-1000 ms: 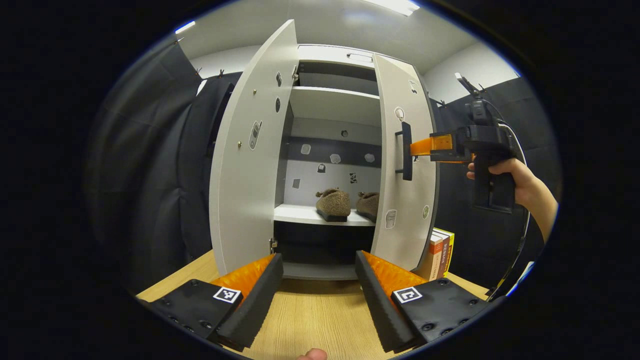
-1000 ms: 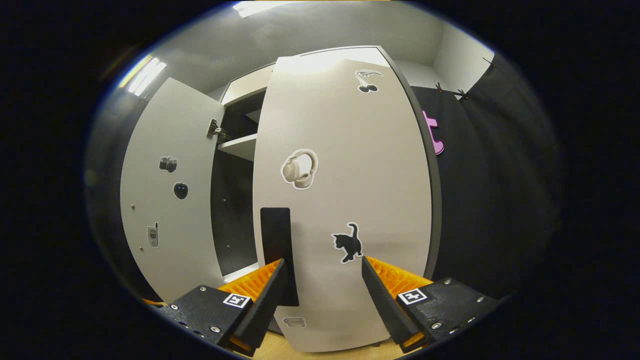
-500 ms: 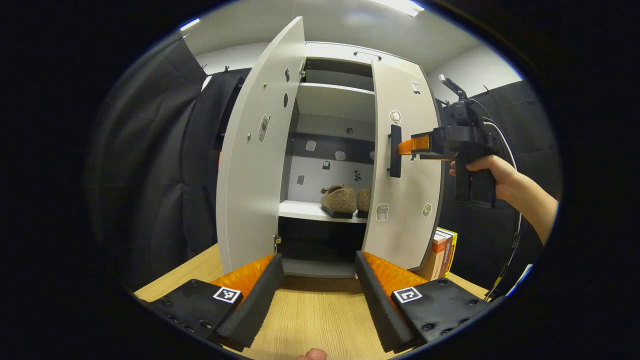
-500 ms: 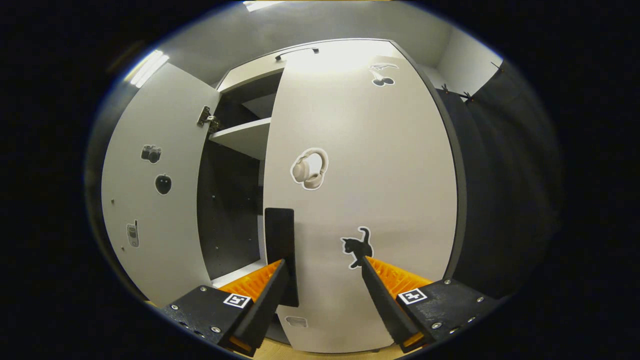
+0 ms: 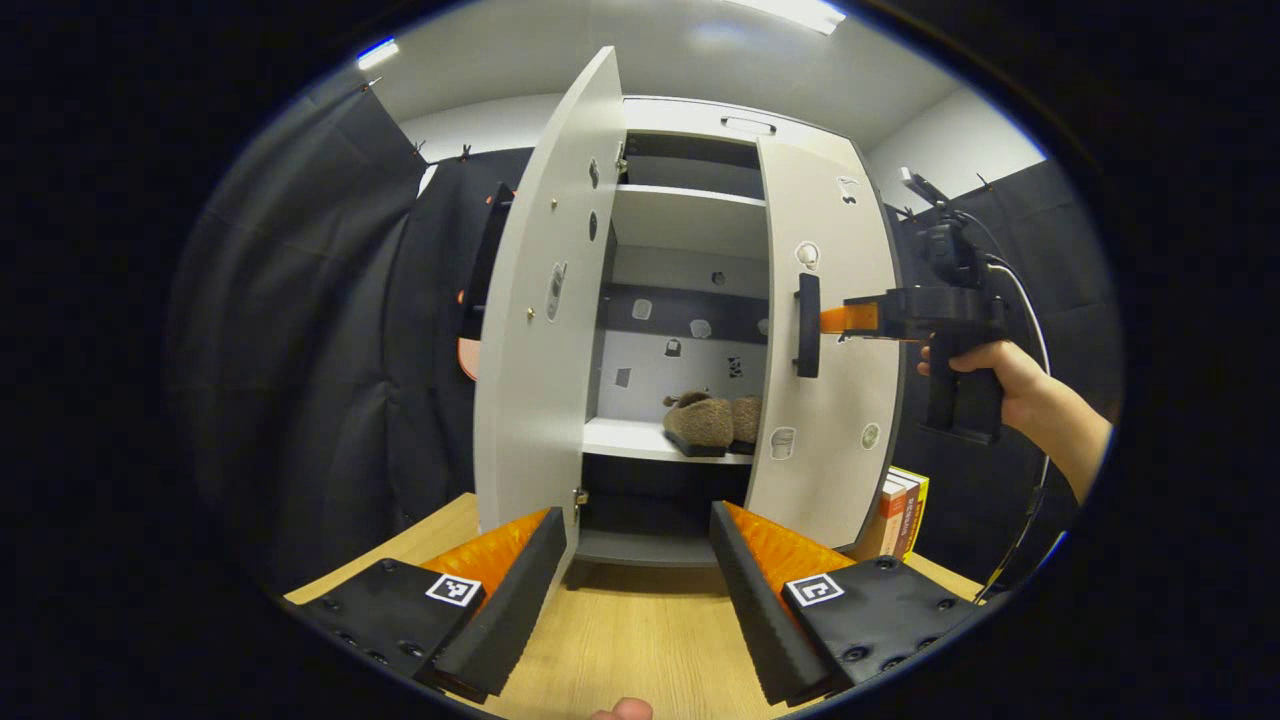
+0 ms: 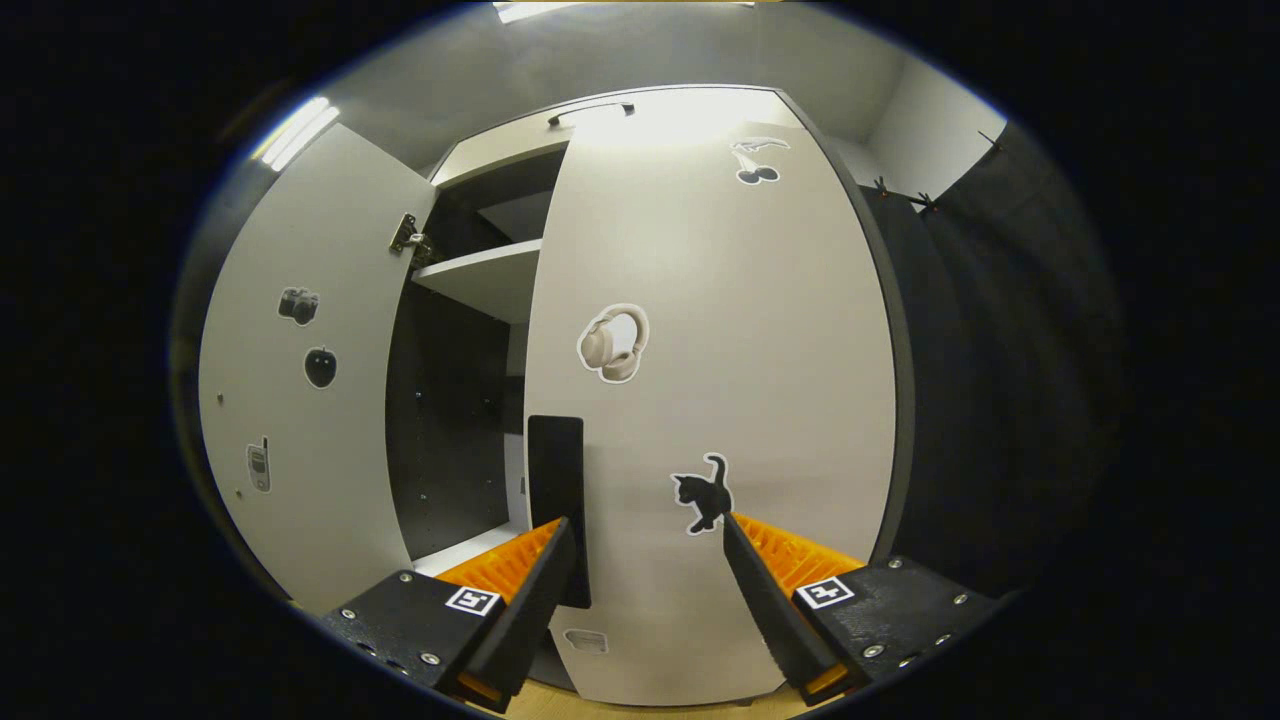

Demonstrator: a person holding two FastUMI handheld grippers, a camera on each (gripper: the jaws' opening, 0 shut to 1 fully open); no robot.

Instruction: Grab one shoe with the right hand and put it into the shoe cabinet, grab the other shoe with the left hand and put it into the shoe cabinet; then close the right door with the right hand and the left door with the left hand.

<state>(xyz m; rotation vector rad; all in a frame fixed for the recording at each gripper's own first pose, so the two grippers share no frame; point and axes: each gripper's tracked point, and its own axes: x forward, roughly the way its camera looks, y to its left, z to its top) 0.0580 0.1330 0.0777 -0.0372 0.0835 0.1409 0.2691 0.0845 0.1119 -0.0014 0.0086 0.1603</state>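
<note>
**Right door swinging shut, left door still wide**

The right gripper has its fingers spread wide, nothing between them; they rest at the face of the right door, the left finger just by the dark handle and the right one touching the cat sticker. Whether the tips press the panel or merely meet it cannot be told. The left gripper also stands wide and holds nothing, hovering over the wooden table in front of the shoe cabinet.

Over the last second the right door has come round toward the cabinet, so the gap beside it has narrowed and less of the inside shows. The left door has not been touched and stays fully open. By judgement the shoe steps are done and the right door is partly closed, with a further push needed before the left hand takes its turn.

The left gripper view shows the 2 shoes side by side on the middle shelf, the right one half hidden by the door's edge, along with the right gripper at the handle, the hand that holds it, and books beside the cabinet. The right gripper view gives the door's face close up, with its headphone and cherry stickers, and the inner side of the left door
</note>
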